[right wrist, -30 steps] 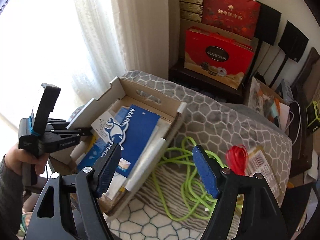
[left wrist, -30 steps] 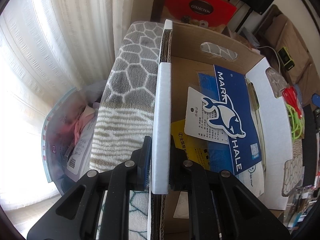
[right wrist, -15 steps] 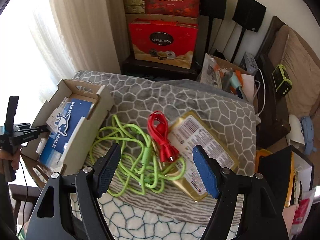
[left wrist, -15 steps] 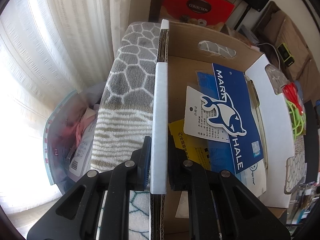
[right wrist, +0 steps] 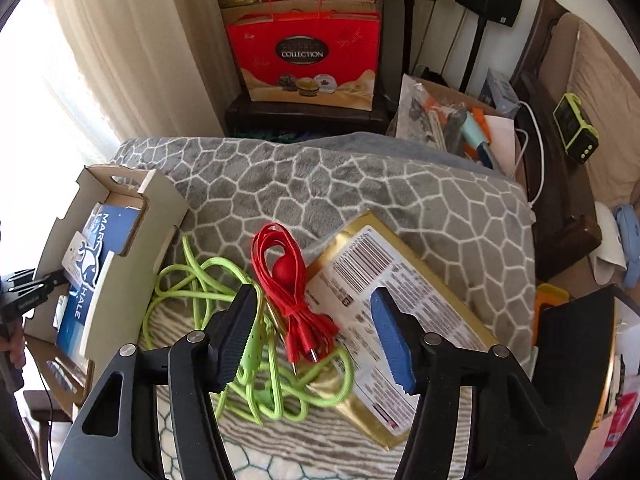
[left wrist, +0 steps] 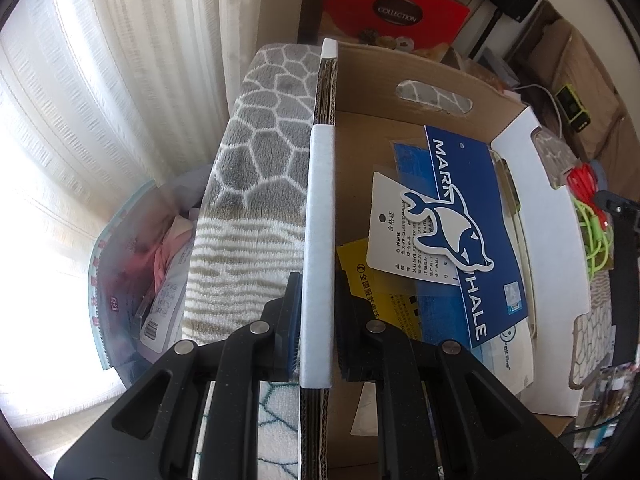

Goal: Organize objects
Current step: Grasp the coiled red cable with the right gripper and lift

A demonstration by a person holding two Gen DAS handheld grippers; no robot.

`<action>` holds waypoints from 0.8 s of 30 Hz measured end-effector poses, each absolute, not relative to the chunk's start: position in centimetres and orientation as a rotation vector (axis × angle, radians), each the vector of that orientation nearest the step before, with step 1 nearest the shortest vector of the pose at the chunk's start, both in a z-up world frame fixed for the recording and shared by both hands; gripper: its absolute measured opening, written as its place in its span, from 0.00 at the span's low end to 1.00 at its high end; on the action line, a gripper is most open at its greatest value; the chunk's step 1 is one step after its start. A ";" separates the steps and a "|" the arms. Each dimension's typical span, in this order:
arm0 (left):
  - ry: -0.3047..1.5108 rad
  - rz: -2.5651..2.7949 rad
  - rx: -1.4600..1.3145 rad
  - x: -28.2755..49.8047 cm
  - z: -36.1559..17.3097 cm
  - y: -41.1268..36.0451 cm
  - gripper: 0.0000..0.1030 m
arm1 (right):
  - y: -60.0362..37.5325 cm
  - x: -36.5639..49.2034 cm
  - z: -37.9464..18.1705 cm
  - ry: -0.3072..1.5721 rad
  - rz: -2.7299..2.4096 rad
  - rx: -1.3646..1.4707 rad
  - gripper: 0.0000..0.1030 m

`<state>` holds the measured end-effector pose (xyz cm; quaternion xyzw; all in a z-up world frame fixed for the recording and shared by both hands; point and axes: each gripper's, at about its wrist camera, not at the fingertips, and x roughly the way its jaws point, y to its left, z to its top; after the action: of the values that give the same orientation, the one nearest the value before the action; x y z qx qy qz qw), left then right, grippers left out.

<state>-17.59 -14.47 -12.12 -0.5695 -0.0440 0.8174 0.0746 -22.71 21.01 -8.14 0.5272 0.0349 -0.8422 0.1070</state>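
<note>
Reaching down over a grey blanket (right wrist: 360, 184) with a white honeycomb pattern, the right gripper (right wrist: 312, 336) has its jaws closing around a bundled red cable (right wrist: 288, 276), which lies between them but is not yet pressed by the pads. The landmark is a cardboard box (right wrist: 120, 280) sitting at the left edge of the blanket. The red cable lies to the right of the box, just beyond a loose tangle of green cable (right wrist: 192, 288) that sits beside the box wall. To the right of the red cable, touching it, lies one flat gold packet (right wrist: 384, 304) with a printed label. The left gripper (left wrist: 316, 312) is clamped on the white-edged side wall of the box (left wrist: 320, 220), steadying it. Inside the box lie a blue card (left wrist: 472, 216) with a whale design, a yellow leaflet (left wrist: 360, 276) and other papers. To grasp well, the jaws should probably close at the tied middle of the red bundle, so the loops lift together, and stay clear of the green strands running under its lower end. Counted: one box, one red cable, one green cable, one gold packet, two grippers.
</note>
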 end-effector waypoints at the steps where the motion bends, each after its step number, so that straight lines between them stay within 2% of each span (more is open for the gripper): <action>1: -0.131 2.453 -1.709 -17.6 -12.1 -14.5 0.12 | 20.7 -23.0 -8.6 0.118 -2.472 1.565 0.52; 4: -0.131 2.453 -1.708 -17.6 -12.1 -14.5 0.12 | 20.1 -23.6 -9.3 0.133 -2.437 1.566 0.37; 5: -0.132 2.452 -1.708 -17.6 -12.2 -14.5 0.12 | 19.9 -23.6 -9.3 0.130 -2.423 1.555 0.26; 6: -0.133 2.450 -1.707 -17.6 -12.2 -14.5 0.12 | 19.8 -23.5 -9.3 0.133 -2.420 1.551 0.23; 9: -0.136 2.445 -1.709 -17.7 -12.2 -14.6 0.12 | 19.5 -23.4 -8.9 0.155 -2.433 1.536 0.22; 19: -0.133 2.447 -1.707 -17.8 -12.1 -14.6 0.12 | 19.9 -22.4 -3.3 0.019 -2.510 1.386 0.22; 24: -0.139 2.446 -1.711 -17.9 -12.1 -14.7 0.12 | 15.9 -22.0 -0.6 0.068 -2.457 1.329 0.22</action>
<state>-17.86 -14.71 -12.13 -0.5710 -0.0465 0.8160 0.0765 -22.01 15.95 -0.64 0.4686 0.0239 -0.8660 0.1727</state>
